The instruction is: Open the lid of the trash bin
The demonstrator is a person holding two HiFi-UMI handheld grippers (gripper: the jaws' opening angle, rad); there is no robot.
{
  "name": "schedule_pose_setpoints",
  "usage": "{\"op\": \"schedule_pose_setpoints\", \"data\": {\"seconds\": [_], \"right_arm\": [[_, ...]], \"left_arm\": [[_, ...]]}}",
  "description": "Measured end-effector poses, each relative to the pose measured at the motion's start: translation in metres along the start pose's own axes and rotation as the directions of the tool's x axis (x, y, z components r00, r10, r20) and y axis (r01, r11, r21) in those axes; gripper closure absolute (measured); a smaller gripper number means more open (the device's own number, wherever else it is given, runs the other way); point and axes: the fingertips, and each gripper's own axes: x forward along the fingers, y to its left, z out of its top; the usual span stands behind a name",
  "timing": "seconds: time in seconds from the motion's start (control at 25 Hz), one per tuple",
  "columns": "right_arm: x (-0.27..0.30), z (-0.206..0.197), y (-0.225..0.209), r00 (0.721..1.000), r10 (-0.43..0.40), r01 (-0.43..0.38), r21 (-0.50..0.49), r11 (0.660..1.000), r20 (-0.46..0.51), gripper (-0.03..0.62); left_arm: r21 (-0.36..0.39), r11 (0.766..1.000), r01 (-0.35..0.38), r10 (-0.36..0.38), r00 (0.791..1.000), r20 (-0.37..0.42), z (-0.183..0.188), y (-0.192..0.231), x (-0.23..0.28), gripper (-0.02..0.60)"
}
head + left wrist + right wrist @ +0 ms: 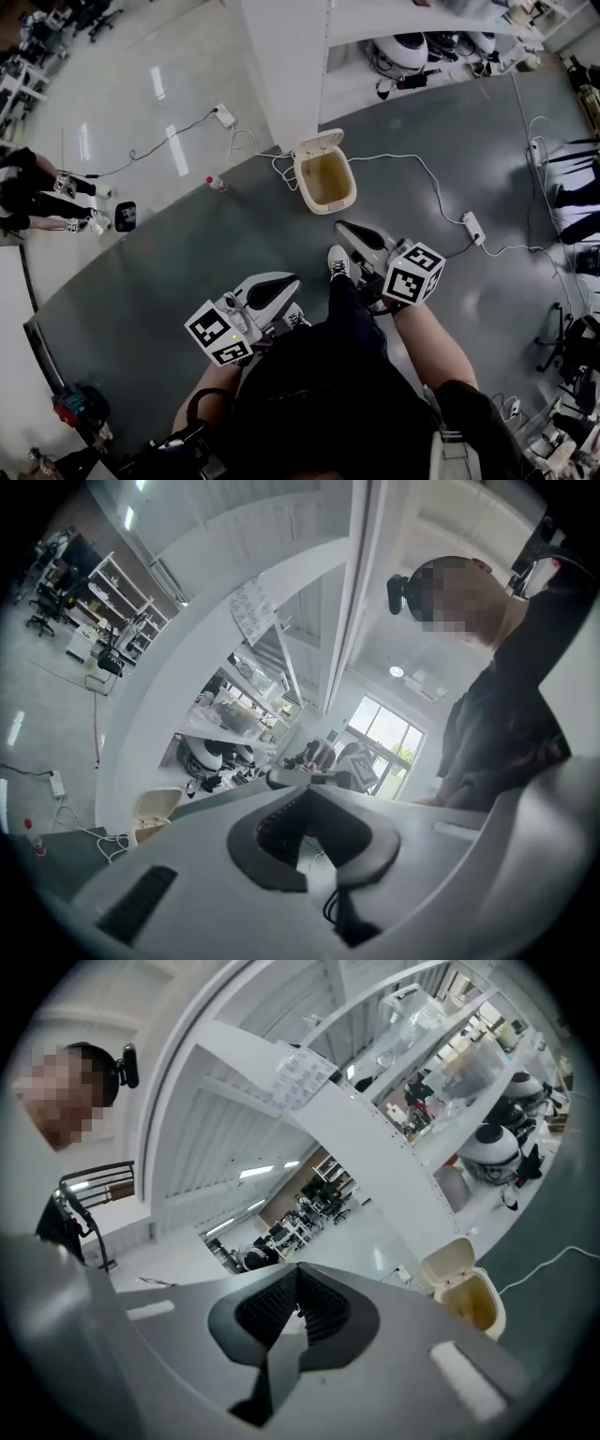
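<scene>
A cream trash bin stands on the grey floor beside a white pillar. Its lid is tipped up and back, and the yellowish inside shows. Both grippers hang well above the floor, apart from the bin. My right gripper points toward the bin, shut with nothing between its pads. My left gripper is lower left, also shut and empty. In the right gripper view the open bin lies right of the shut gripper. The left gripper view shows the bin far left of the gripper.
A white pillar and shelving rise behind the bin. White cables and power strips cross the floor to the right and left. A small red-capped bottle lies nearby. Another person's legs are at far left.
</scene>
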Motion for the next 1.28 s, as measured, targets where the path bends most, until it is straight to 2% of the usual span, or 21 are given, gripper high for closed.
{"op": "schedule_pose_setpoints", "data": {"seconds": [0.24,0.4,0.52,0.64,0.92,1.28], "right_arm": [[-0.035,0.021,0.077,0.997,0.066,-0.058,-0.158,0.986,0.045,0.586],[-0.052,0.024,0.122,0.994,0.092,-0.072,-0.289,0.955,0.054,0.586],[-0.061,0.016,0.15,0.993,0.109,-0.082,-0.368,0.926,0.052,0.586],[-0.069,0.01,0.167,0.99,0.123,-0.09,-0.381,0.92,0.063,0.586],[-0.079,-0.016,0.193,0.989,0.129,-0.093,-0.368,0.925,0.073,0.586],[-0.08,-0.051,0.22,0.989,0.145,-0.124,-0.374,0.919,0.029,0.587]], "left_arm": [[0.042,0.999,0.029,-0.031,0.999,0.044,0.024,-0.031,-0.011,0.58],[0.086,0.996,0.033,-0.038,0.997,0.061,0.035,-0.046,-0.02,0.58],[0.091,0.995,0.03,-0.039,0.995,0.096,0.042,-0.054,-0.029,0.58],[0.105,0.994,0.032,-0.043,0.994,0.1,0.043,-0.064,-0.033,0.58],[0.167,0.985,0.034,-0.042,0.998,0.045,0.029,-0.086,-0.048,0.58],[0.131,0.99,0.059,-0.068,0.996,0.065,0.02,-0.102,-0.066,0.58]]}}
